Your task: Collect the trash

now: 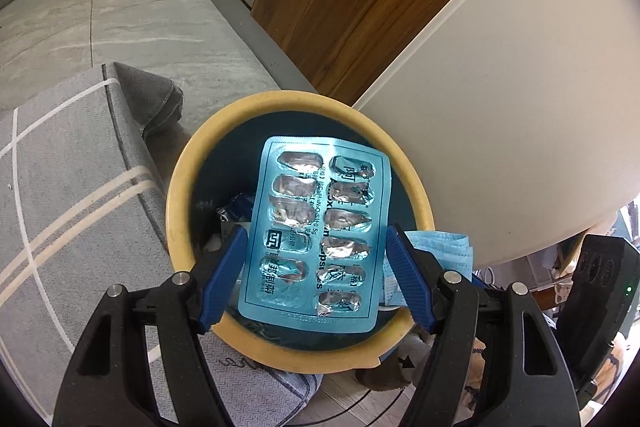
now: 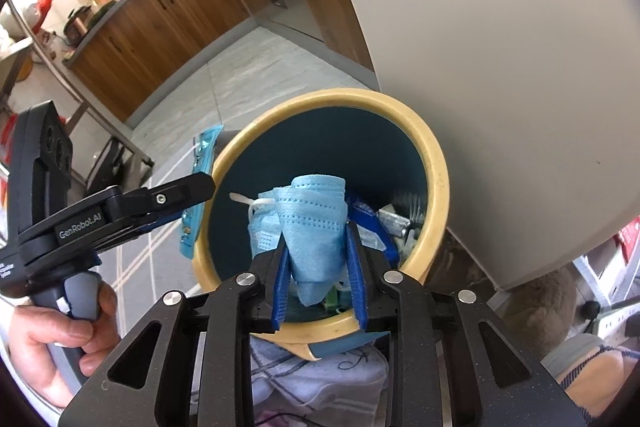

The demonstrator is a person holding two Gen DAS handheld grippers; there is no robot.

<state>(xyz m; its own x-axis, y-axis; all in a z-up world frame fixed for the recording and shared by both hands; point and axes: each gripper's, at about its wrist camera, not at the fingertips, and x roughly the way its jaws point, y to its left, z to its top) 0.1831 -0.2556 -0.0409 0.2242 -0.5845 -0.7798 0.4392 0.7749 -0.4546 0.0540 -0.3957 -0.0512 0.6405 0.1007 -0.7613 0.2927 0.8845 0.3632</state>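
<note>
Both loads hang over the bin point(image 1: 178, 187) ready to drop: the left tongs point(image 1: 316, 239) clamp an emptied pill pack point(image 1: 316, 231), the right tongs point(image 2: 316, 243) pinch a folded face mask point(image 2: 308, 223), with what looks like earlier rubbish point(image 2: 400, 223) below and a white cabinet point(image 2: 500, 67) crowding the far rim

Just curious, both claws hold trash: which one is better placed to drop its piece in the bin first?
Right, probably. The right claw holds the face mask directly over the bin opening; in that view the left's blister pack hangs outside the rim.

Both wrist cameras close above, facing down, sharing bin point(image 1: 416, 187) point(image 2: 434, 163) mouth.
</note>
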